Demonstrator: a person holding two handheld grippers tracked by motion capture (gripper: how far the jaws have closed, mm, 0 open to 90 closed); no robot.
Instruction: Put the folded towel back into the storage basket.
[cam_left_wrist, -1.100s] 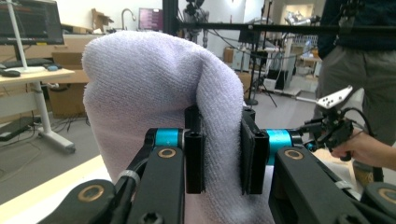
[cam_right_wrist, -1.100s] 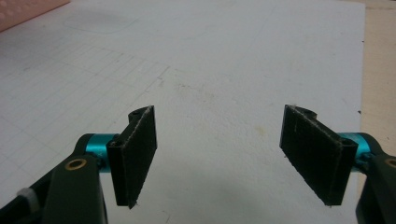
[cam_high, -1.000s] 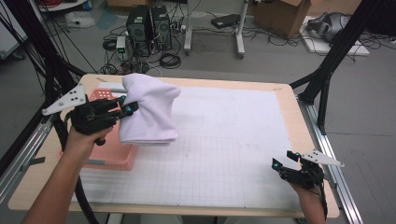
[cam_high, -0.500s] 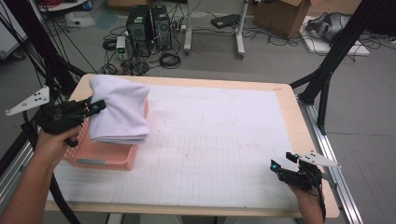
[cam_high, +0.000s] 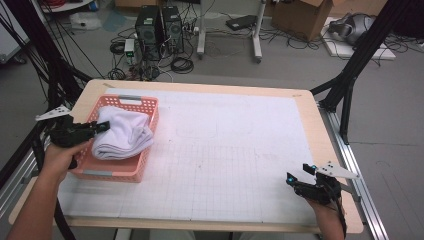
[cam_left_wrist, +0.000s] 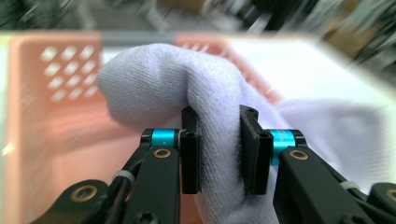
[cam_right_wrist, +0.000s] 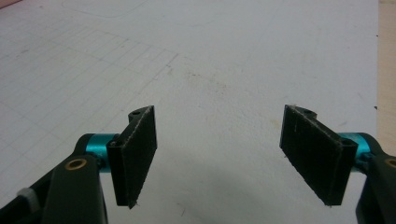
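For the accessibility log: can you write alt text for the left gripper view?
The left gripper has a fold of white cloth between its two black jaws, above a pink plastic basket. White table mat lies beyond, and the background is blurred.

The high view looks forward and down over the whole worktop (cam_high: 210, 165). The left gripper view sits very close behind its jaws, facing the white towel (cam_left_wrist: 187, 88) and pink basket (cam_left_wrist: 46, 116), which the high view shows at nine o'clock. The right gripper view faces bare worktop near five o'clock.
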